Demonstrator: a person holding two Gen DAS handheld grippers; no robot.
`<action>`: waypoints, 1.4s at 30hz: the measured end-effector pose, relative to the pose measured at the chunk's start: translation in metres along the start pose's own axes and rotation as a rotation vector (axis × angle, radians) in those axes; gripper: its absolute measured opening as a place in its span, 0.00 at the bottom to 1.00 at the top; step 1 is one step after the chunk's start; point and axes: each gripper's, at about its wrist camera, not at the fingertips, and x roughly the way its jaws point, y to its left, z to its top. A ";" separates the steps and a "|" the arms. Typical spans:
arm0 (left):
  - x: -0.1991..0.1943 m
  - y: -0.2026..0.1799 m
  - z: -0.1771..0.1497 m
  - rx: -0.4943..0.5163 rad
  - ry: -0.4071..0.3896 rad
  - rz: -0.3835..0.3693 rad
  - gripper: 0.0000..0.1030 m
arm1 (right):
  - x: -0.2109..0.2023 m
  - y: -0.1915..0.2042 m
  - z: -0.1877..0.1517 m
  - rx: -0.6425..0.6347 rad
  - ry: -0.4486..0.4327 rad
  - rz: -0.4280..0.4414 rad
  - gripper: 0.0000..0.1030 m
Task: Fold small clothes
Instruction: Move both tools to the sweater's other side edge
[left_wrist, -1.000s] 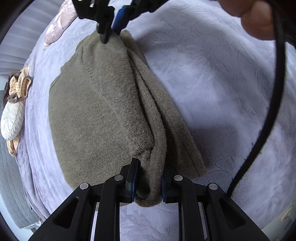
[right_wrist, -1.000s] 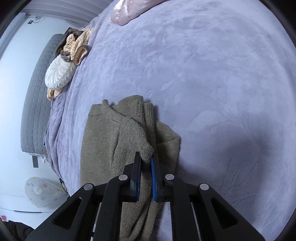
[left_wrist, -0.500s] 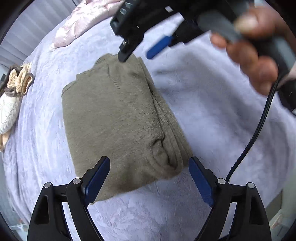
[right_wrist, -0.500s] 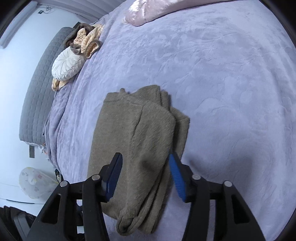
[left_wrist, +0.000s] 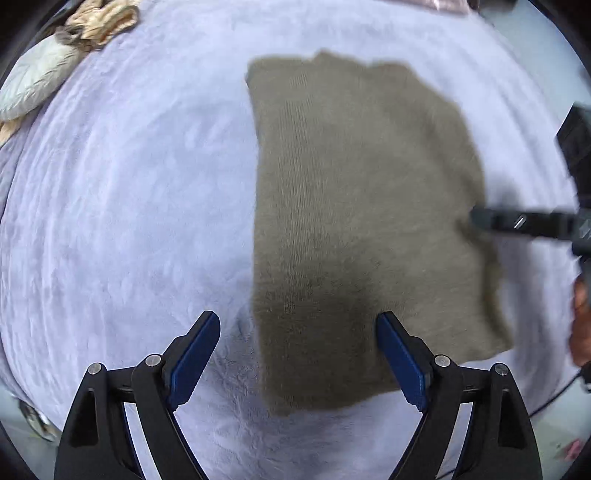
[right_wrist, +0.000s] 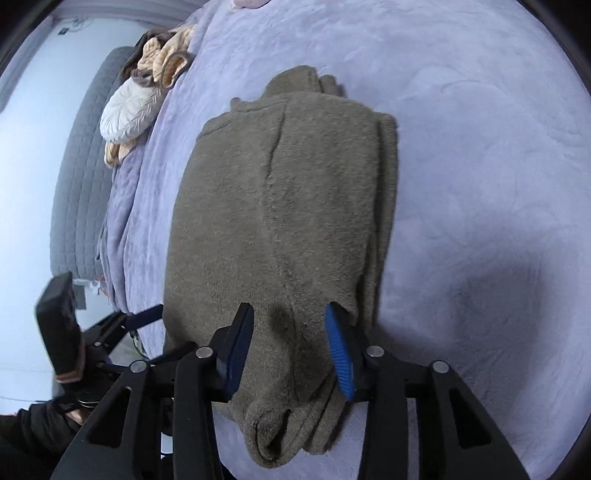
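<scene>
An olive knit garment (left_wrist: 362, 206) lies folded flat on the lavender bedspread (left_wrist: 129, 221). My left gripper (left_wrist: 299, 354) is open and hovers over the garment's near left corner; its right finger is over the fabric and its left finger over bare bedspread. In the right wrist view the same garment (right_wrist: 280, 206) runs away from me with stacked layers along its right side. My right gripper (right_wrist: 288, 350) is open and straddles its near end, with fabric loose between the pads. The right gripper (left_wrist: 517, 221) also shows at the garment's right edge.
A white cushion (right_wrist: 125, 114) and beige crumpled clothes (right_wrist: 162, 59) lie at the far left of the bed, beside a grey quilted headboard (right_wrist: 81, 192). A hand (left_wrist: 580, 325) shows at the right edge. The left gripper's body (right_wrist: 59, 321) stands at the bed's left side.
Both grippers let go of the garment and opened. The left one has since shifted left, so the garment sits to its right. The right one has moved in over the garment's near end.
</scene>
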 end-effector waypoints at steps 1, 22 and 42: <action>0.007 -0.003 -0.001 0.008 0.018 -0.001 0.85 | -0.004 0.002 -0.001 -0.004 -0.007 -0.022 0.44; -0.001 0.007 -0.024 0.045 -0.010 -0.012 0.85 | -0.003 0.027 -0.065 -0.106 0.092 -0.035 0.47; 0.038 -0.001 0.105 0.079 -0.042 0.014 0.85 | 0.015 0.031 0.073 -0.068 -0.063 -0.110 0.55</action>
